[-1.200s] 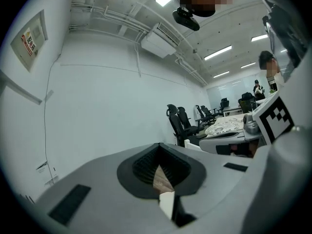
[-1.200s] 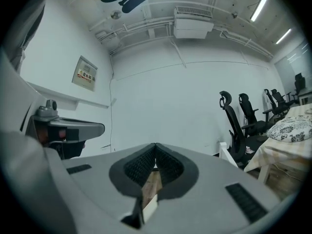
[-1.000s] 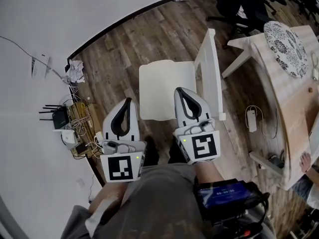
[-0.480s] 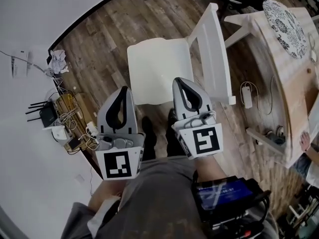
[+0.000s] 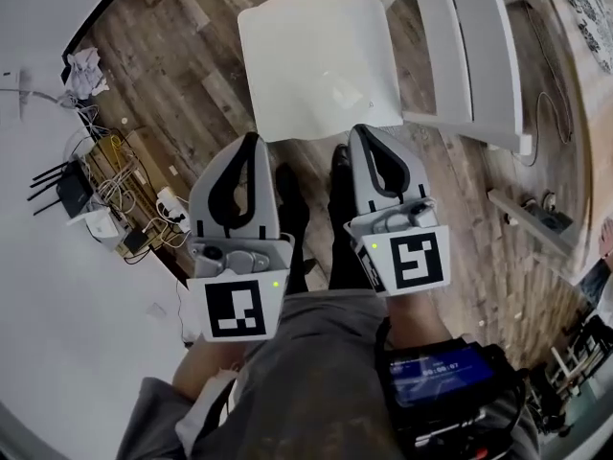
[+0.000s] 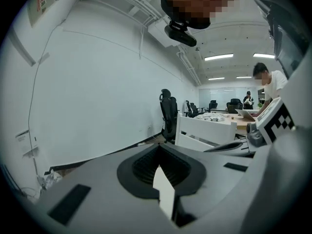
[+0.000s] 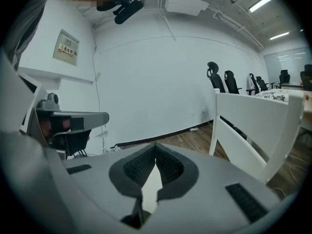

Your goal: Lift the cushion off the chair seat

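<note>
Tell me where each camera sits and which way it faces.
Head view: on the person's head, steeply down onto cushion, chair, left gripper, right gripper, legs.
Left gripper view: on the left gripper, along its shut jaws toward the chair; right gripper at right edge.
Right gripper view: on the right gripper, along its shut jaws; left gripper at left edge.
Both gripper views share the chair.

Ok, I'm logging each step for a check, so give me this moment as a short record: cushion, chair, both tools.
cushion: white, flat on the chair seat, not lifted
chair: white, on wood floor, backrest at right in the head view
left tool: shut, empty, short of the seat's near edge
right tool: shut, empty, tip at the seat's near edge
grip: neither tool holds the cushion
</note>
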`<move>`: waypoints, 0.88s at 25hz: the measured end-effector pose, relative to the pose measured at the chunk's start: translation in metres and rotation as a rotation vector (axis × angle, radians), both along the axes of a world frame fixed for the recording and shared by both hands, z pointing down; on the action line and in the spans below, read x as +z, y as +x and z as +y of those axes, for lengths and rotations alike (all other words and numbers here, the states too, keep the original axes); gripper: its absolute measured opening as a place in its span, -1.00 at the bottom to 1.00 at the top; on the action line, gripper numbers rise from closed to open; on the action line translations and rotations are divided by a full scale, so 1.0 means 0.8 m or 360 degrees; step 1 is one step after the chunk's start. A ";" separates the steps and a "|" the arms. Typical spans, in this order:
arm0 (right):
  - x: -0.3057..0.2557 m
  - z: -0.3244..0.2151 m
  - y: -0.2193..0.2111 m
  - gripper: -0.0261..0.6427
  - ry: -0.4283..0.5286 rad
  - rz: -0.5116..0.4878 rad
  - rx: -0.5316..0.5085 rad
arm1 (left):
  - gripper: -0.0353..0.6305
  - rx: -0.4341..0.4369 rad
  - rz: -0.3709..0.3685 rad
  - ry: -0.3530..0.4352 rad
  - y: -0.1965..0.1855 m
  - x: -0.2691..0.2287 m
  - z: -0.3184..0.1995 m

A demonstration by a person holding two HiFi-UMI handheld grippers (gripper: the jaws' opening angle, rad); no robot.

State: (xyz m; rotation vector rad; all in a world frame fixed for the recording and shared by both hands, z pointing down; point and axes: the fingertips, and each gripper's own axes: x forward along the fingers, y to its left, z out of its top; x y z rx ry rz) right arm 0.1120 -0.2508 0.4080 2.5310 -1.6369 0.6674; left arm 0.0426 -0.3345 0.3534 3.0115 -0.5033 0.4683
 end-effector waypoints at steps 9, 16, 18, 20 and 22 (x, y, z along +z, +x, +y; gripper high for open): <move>0.072 0.009 -0.032 -0.90 -0.0103 -0.0051 0.0071 | -0.88 0.0058 -0.0096 -0.0135 -0.033 0.088 -0.001; 0.126 0.012 -0.039 -0.90 -0.0087 -0.0067 0.0084 | -0.88 0.0113 -0.0064 -0.0123 -0.027 0.131 -0.004; 0.147 0.013 -0.045 -0.90 -0.0072 -0.0081 0.0082 | -0.88 0.0134 -0.0065 -0.0128 -0.027 0.150 -0.004; 0.173 0.015 -0.050 -0.90 -0.0074 -0.0107 0.0084 | -0.88 0.0143 -0.0066 -0.0136 -0.026 0.170 -0.004; 0.203 0.020 -0.053 -0.90 -0.0089 -0.0141 0.0095 | -0.88 0.0152 -0.0067 -0.0141 -0.023 0.190 -0.002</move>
